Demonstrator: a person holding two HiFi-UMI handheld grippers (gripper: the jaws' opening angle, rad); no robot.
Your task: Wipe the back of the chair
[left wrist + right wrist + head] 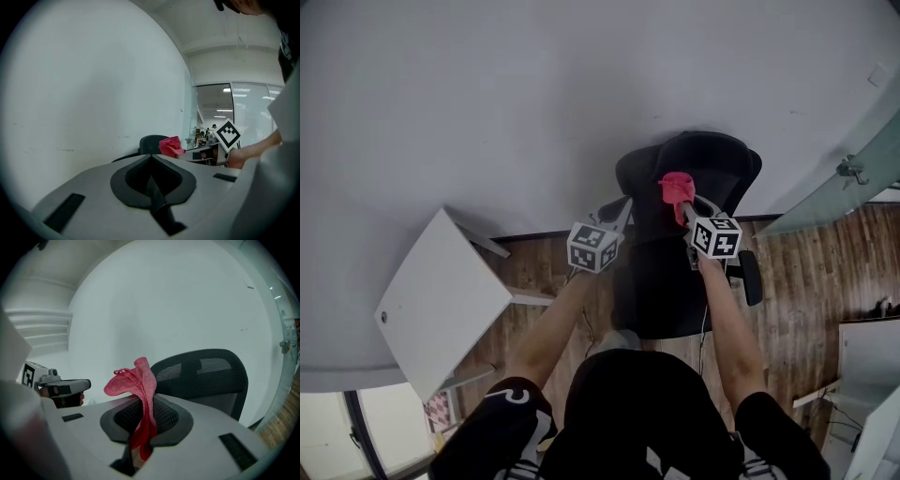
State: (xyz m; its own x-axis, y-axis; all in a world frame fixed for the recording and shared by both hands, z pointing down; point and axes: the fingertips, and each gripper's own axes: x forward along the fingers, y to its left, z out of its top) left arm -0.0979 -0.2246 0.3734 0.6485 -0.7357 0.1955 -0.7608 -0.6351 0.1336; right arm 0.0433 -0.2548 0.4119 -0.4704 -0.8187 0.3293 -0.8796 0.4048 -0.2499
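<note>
Now the right gripper [140, 427] clamps a crumpled pink cloth [136, 380], held up to wipe the black mesh chair back [206, 373]; left gripper [152, 180] closed, empty.

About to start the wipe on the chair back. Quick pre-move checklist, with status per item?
1. Grip: pink-red cloth clamped in right gripper: ok.
2. Wiping end: cloth wad sticks out past the gripper tip: ok.
3. Target: black mesh office chair back ahead of right gripper: ok.
4. Contact: cloth touching chair back: cannot tell.
5. Other side: left gripper shut, empty, clear of the cloth: ok.
</note>
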